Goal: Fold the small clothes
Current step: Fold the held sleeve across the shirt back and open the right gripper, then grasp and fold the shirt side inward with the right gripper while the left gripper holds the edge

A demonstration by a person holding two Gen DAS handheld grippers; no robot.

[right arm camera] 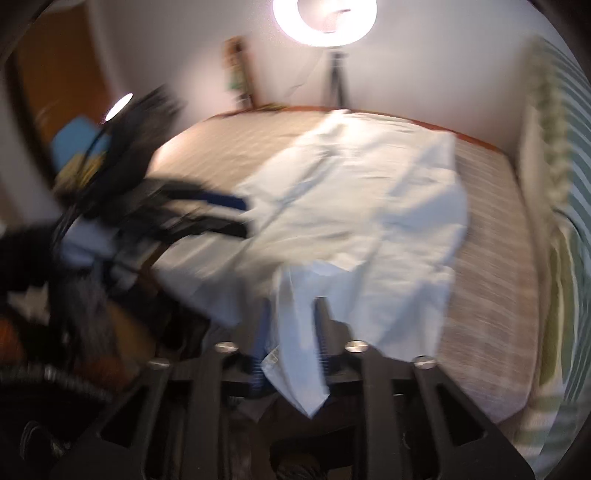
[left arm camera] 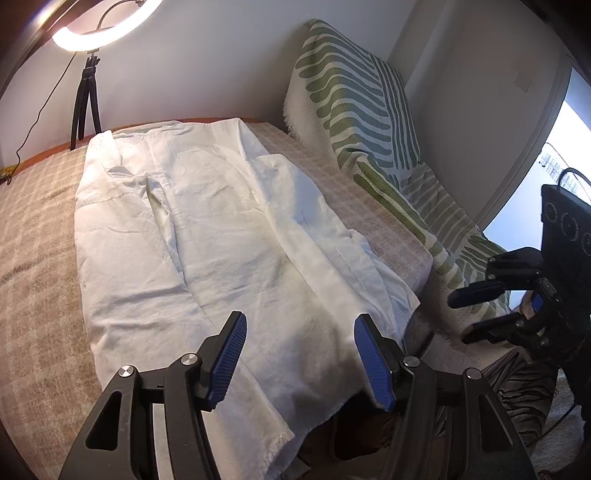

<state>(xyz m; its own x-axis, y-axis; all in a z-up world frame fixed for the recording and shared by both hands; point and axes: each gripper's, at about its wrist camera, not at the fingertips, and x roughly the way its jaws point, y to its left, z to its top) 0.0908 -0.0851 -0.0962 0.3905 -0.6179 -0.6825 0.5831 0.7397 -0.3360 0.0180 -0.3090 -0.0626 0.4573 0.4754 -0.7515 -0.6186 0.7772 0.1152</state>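
White garment [right arm camera: 295, 354] pinched between right gripper [right arm camera: 290, 347] jaws.

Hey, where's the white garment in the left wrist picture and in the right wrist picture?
Left wrist: the white garment lies spread across the middle of the bed, its near edge between the open left gripper.
Right wrist: it fills the centre, one end pinched in the right gripper.
Shared landmark: the ring light by the far wall.

Both wrist cams sit low at the bed's near edge facing 12 o'clock toward the wall, close over the white garment [left arm camera: 207, 236] [right arm camera: 354, 206], sharing it, bed [left arm camera: 33, 236] [right arm camera: 491, 266], ring light [left arm camera: 107, 26] [right arm camera: 325, 18]; right view motion-blurred.
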